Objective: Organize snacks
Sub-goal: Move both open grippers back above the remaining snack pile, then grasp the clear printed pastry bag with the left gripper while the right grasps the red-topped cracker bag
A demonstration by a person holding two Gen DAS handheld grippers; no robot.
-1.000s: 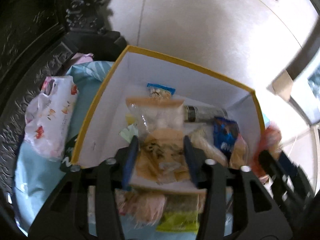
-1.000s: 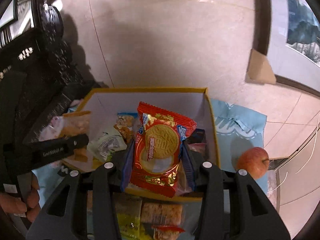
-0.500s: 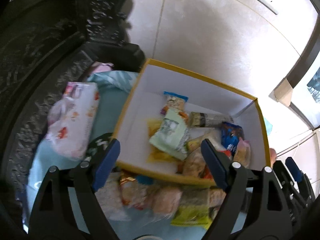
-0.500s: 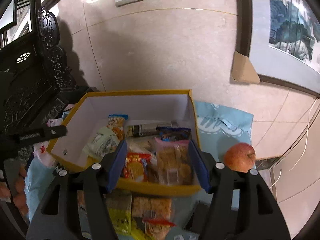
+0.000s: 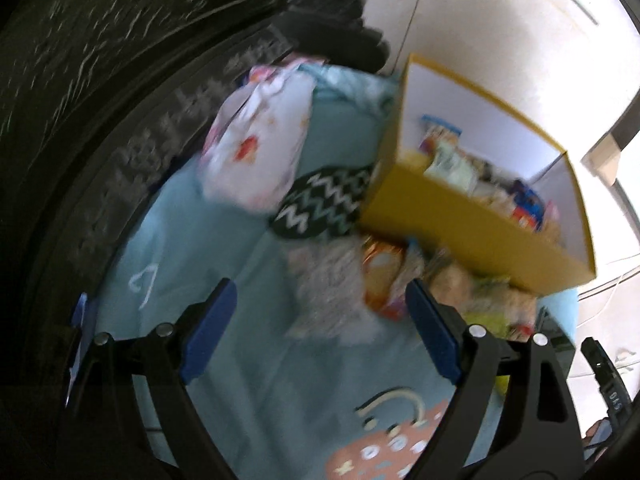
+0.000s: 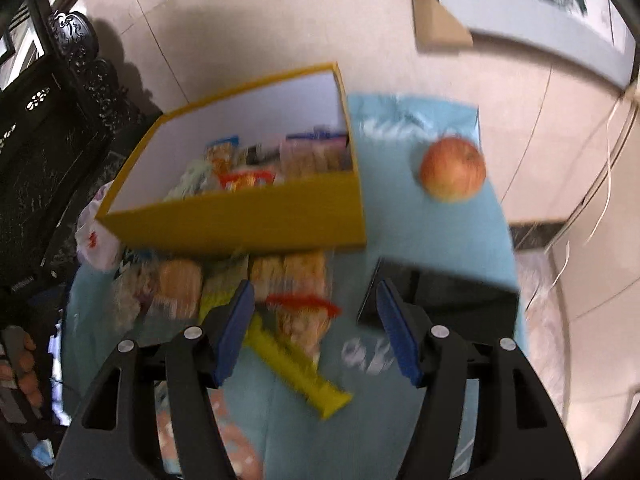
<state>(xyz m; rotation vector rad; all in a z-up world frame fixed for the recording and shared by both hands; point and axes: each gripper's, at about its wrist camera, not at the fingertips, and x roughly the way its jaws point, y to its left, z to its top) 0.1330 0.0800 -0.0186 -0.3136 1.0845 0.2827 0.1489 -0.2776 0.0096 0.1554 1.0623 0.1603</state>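
Both grippers have drawn back from the yellow box [image 6: 256,224], their packets now lying inside it; the left gripper [image 5: 320,324] has its fingers wide apart and empty over bare blue cloth [image 5: 224,248], open room below; the right gripper [image 6: 316,328] has its fingers apart too, nothing clamped; loose snacks [image 6: 288,276] lie along the box's near wall, just beyond the right fingertips; an apple [image 6: 452,168] sits well right of the box.

Bare cloth [image 5: 240,248] beside snack pile [image 5: 360,284]
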